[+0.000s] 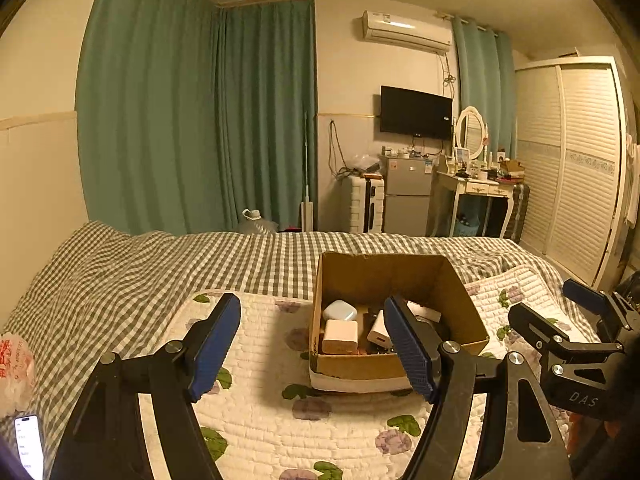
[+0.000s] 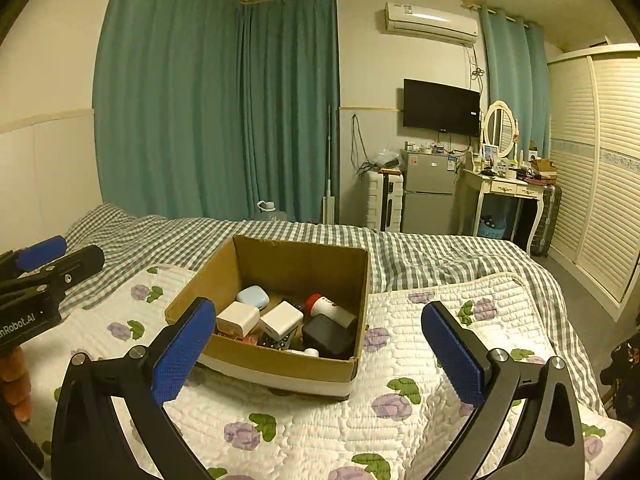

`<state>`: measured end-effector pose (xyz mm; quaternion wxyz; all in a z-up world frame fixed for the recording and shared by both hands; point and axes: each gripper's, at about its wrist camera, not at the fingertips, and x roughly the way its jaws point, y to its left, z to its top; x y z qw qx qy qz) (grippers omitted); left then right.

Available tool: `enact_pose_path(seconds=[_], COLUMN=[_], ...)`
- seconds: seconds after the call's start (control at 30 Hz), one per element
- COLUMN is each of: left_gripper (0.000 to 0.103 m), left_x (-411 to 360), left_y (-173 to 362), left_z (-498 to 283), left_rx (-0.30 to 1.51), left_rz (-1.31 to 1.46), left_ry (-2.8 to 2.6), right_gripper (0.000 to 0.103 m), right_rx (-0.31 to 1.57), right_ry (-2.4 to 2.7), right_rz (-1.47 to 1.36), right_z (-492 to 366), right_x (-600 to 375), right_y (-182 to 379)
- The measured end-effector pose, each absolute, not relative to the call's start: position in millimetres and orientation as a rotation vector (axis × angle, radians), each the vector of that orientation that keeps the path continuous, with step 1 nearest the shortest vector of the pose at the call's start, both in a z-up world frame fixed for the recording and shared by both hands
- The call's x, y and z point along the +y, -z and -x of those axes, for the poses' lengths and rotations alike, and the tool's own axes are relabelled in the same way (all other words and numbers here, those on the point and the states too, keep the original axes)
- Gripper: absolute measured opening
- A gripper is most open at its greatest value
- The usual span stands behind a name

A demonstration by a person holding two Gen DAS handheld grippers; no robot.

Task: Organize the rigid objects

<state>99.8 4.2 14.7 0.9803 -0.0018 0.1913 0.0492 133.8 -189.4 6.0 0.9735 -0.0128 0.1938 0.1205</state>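
Cardboard box (image 2: 280, 308) sits open-topped on the floral quilt (image 2: 420, 420), which lies over the checked bedspread (image 2: 400, 256). Box already holds your rigid stuff: pale blue earbud-style case (image 2: 252, 296) at the back left, white charger block (image 2: 238, 318) in front of it, second white charger (image 2: 281, 319) just beside that, white bottle with red cap (image 2: 330, 309) lying on its side toward the right wall, black block (image 2: 328, 338) at the front right. Something dark with keys sits under the chargers, can't tell what. Your left gripper (image 1: 312, 340) is spread wide with nothing between the fingers; it hangs just short of the box, right finger overlapping the box's near right corner in the left wrist view, contact not clear. Your right gripper (image 2: 320, 344) is likewise wide and carrying nothing, fingers straddling the box front in view but set back from it, above the quilt. Each gripper shows at the edge of the other's camera. Phone (image 1: 29, 446) with a lit screen lies on the bedspread at your far left, next to a crinkled plastic bag (image 1: 14, 364). Beyond the bed: green curtains (image 2: 216, 112), wall TV (image 2: 440, 108), small fridge (image 2: 428, 190), dressing table (image 2: 508, 190).
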Motion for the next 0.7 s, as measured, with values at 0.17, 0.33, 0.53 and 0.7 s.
enact_pose_path(seconds=[0.17, 0.33, 0.53, 0.7], left_gripper=[0.077, 0.077, 0.077, 0.077], left_x=[1.5, 0.2, 0.2, 2.2], left_y=[-12.6, -10.2, -9.3, -8.6], left_z=[-100.6, -103.0, -103.3, -105.4], left_rx=[0.396, 0.406, 0.408, 0.415], left_rz=[-0.007, -0.013, -0.02, -0.014], left_ry=[-0.092, -0.089, -0.092, -0.098], right_gripper=[0.103, 0.103, 0.103, 0.103], right_rx=[0.395, 0.414, 0.417, 0.423], right_ry=[-0.236, -0.235, -0.23, -0.227], right_rz=[0.017, 0.004, 0.003, 0.003], right_z=[-134.5, -136.7, -137.2, -138.3], right_x=[-191.0, -192.8, -192.5, -191.8], right_y=[-5.2, -2.5, -1.8, 0.0])
